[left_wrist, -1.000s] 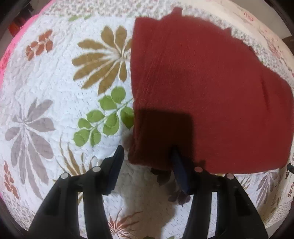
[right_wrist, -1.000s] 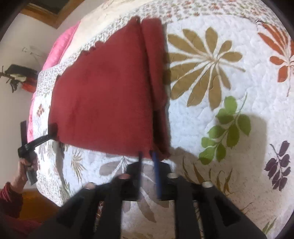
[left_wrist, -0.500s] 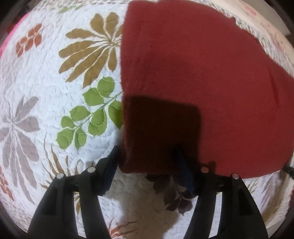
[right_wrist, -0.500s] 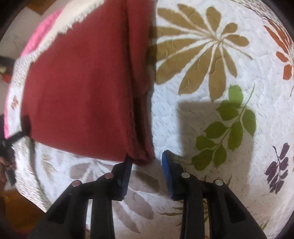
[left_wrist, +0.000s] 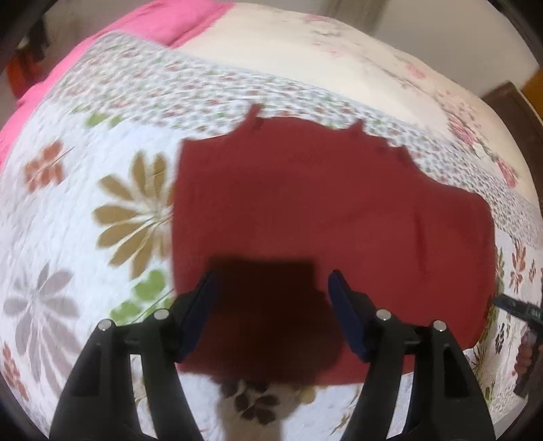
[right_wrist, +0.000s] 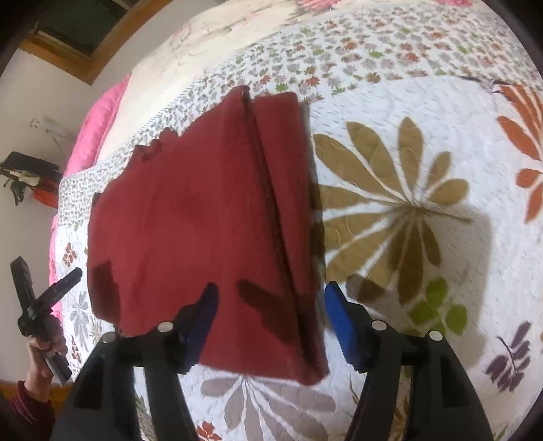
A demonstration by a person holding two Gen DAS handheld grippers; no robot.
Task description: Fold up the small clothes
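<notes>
Both black two-finger grippers with blue pads are seen spread wide with nothing clamped between them: the left gripper (left_wrist: 271, 288) is held over the near edge of the folded dark-red knitted garment (left_wrist: 322, 230), and the right gripper (right_wrist: 268, 298) is held over its near right corner, where a narrow folded-over strip runs along the right side. The garment is laid flat on a white quilted bedspread (right_wrist: 424, 118) printed with large leaves and flowers, and a pink blanket (left_wrist: 152, 30) is seen at the far edge. From the right wrist view, the left gripper is seen apart from the cloth's left edge, gripped by a hand (right_wrist: 45, 352) with a red sleeve.
</notes>
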